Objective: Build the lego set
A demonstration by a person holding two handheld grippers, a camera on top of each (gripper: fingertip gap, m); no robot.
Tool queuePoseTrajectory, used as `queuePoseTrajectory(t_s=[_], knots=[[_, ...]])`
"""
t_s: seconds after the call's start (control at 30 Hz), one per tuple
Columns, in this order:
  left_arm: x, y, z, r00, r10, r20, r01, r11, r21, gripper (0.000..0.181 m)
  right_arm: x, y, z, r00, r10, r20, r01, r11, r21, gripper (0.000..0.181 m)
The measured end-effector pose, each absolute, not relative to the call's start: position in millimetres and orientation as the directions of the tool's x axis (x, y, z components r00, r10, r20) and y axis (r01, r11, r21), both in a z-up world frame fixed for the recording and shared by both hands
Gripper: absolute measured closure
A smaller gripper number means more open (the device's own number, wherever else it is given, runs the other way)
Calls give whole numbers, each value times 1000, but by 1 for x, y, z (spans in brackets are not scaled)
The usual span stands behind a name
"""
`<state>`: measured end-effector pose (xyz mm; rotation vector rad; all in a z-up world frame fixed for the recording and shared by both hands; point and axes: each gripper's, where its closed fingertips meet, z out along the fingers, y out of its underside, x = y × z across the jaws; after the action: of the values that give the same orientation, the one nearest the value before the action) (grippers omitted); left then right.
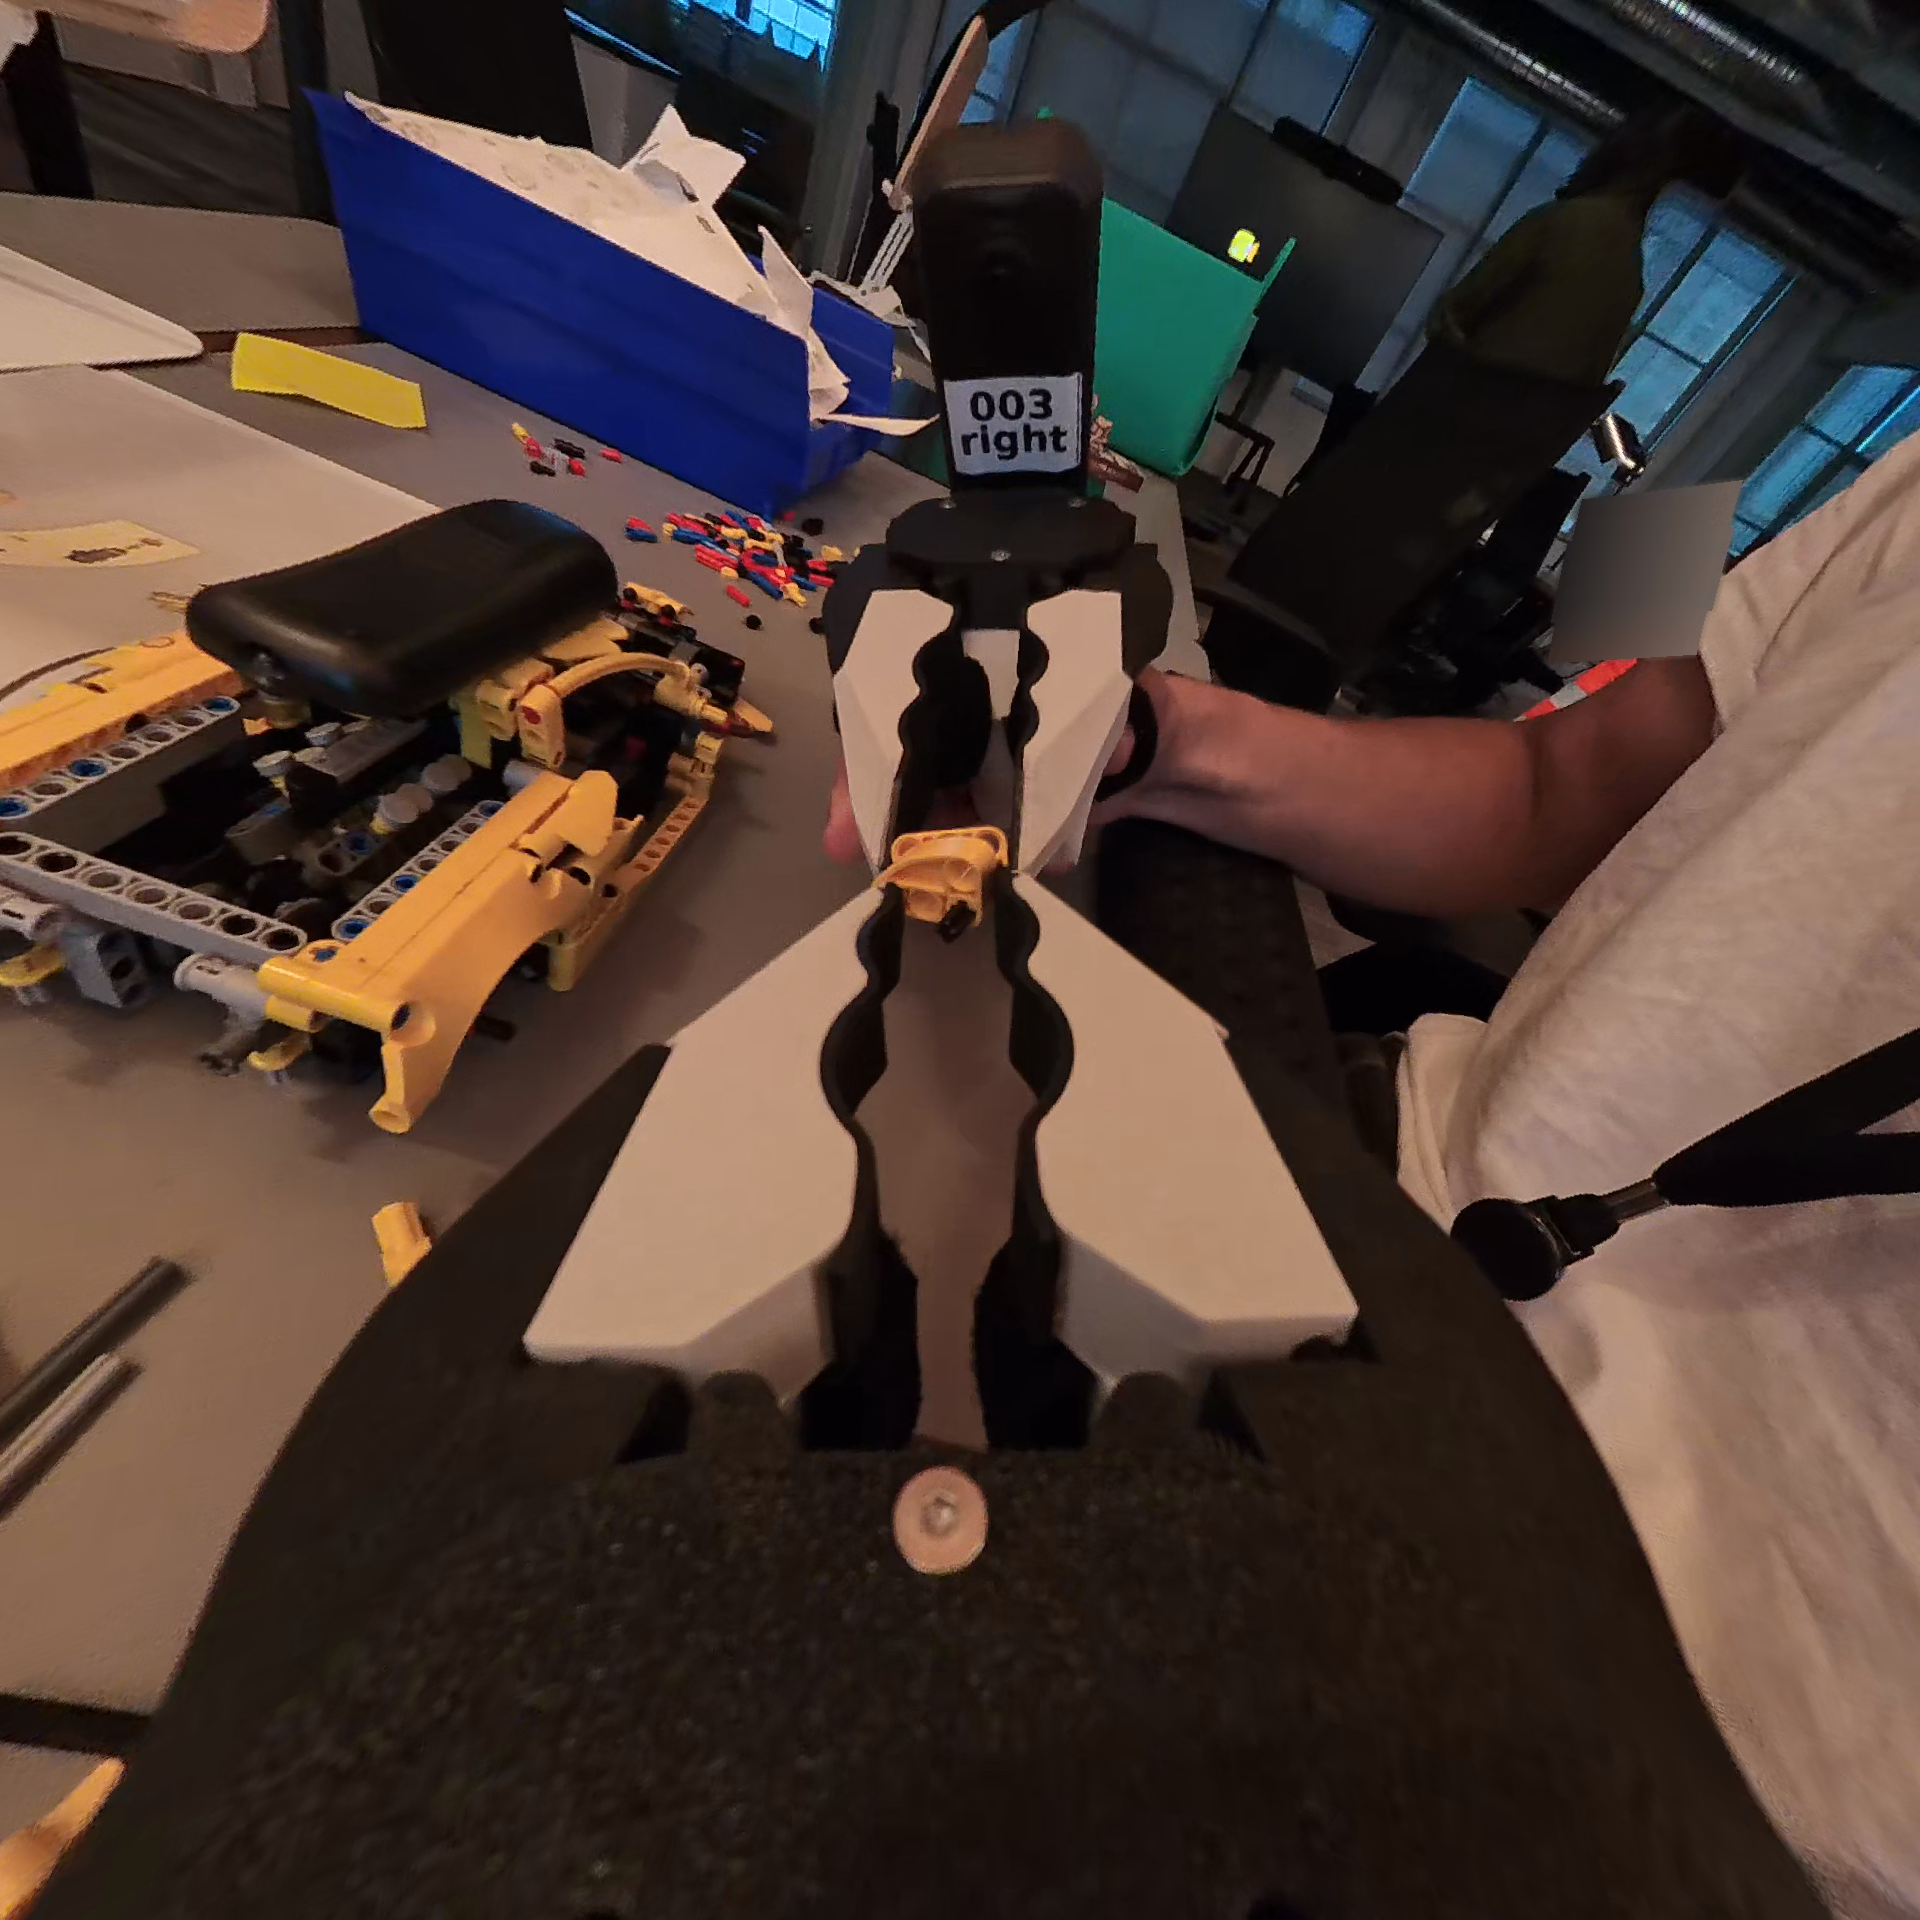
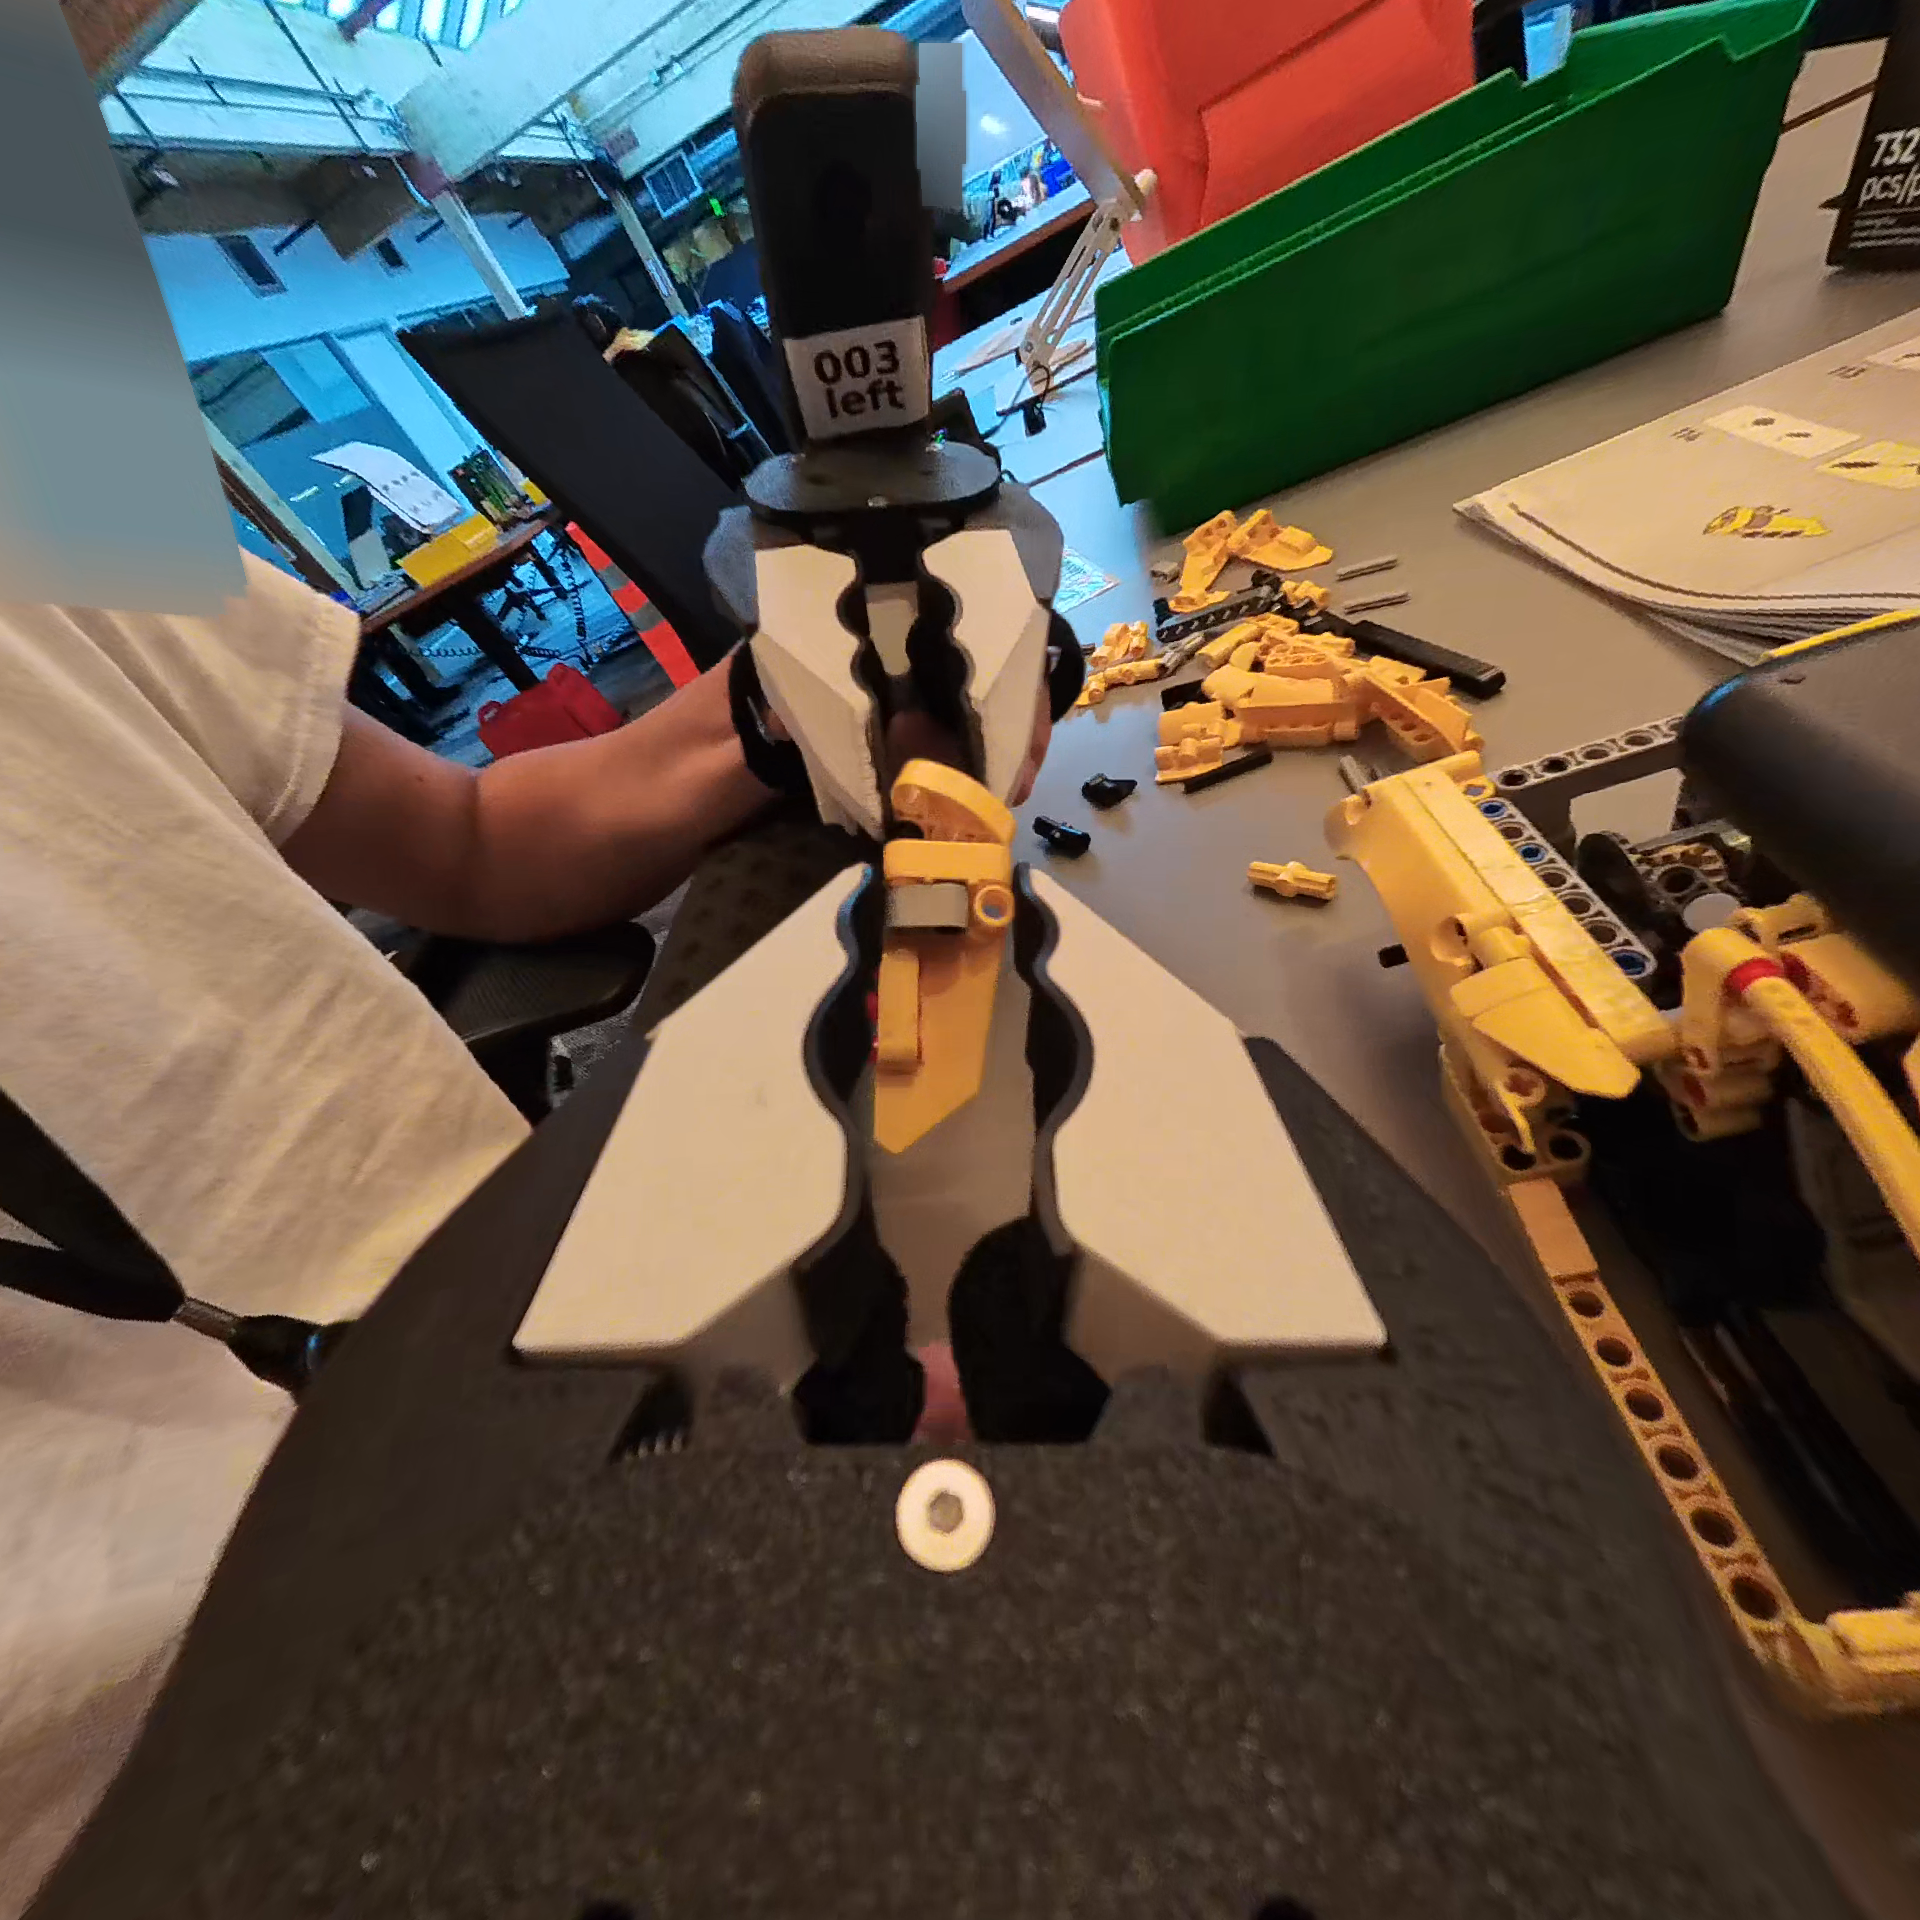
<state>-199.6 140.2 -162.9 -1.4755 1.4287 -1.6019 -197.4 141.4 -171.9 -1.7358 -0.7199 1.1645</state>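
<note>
Yellow piece: small angular plastic Lego sub-assembly [image 2: 940, 966] held off the table, between both tools.
Right gripper [image 2: 940, 894]: nearly closed, clamping it.
Left gripper [image 1: 940, 883]: tips pinching its far end.
Advice: align pins squarely, press gently.
Beyond: yellow-and-black Lego vehicle [image 1: 395, 831] on the grey table [image 1: 260, 1195].

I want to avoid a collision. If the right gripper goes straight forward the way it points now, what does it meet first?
Most likely the left gripper: it faces the right gripper tip to tip, both shut on the small yellow lego assembly between them. There is hardly any free way.
</note>
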Motion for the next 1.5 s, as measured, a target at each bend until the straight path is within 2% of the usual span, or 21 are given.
queuePoseTrajectory(t_s=[0.27,0.47,0.5,0.73,0.97,1.1,1.2,1.23,1.27,1.33,1.37,1.5], knots=[[-196,143,-167,-229,-926,299,-257,-239,-936,164,-194,145,-177,470,811,-349,16,-403,-915,159],[-194,144,-167,-199,-973,120,-231,-72,-970,165,-190,146,-176,457,776,-435,-40,-470,-882,159],[-194,143,-169,-206,-972,111,-237,-61,-970,171,-189,146,-176,465,777,-425,-38,-462,-886,159],[-192,140,-169,-210,-975,78,-228,-28,-973,171,-187,146,-174,487,783,-387,-20,-433,-901,159],[-187,143,-191,-159,-974,-160,-310,203,-929,171,-181,149,-195,611,765,-205,158,-371,-915,158],[-184,145,-195,-139,-961,-241,-328,274,-904,171,-177,151,-197,648,751,-127,210,-336,-918,159],[-182,144,-200,-140,-963,-230,-352,265,-898,171,-176,153,-199,673,740,-8,286,-270,-919,159],[-180,136,-198,-170,-965,-198,-338,246,-908,171,-183,150,-187,654,756,18,263,-205,-943,161],[-176,125,-196,-204,-964,-172,-318,232,-919,171,-188,148,-172,648,761,36,224,-145,-964,181],[-170,122,-193,-183,-954,-235,-314,284,-906,171,-185,158,-186,686,714,141,343,-146,-928,181],[-172,130,-198,-157,-958,-240,-332,280,-901,171,-184,154,-180,668,734,122,301,-117,-946,181],[-185,152,-203,-104,-983,-151,-371,180,-911,171,-152,160,-183,724,684,-86,147,-275,-950,181]])
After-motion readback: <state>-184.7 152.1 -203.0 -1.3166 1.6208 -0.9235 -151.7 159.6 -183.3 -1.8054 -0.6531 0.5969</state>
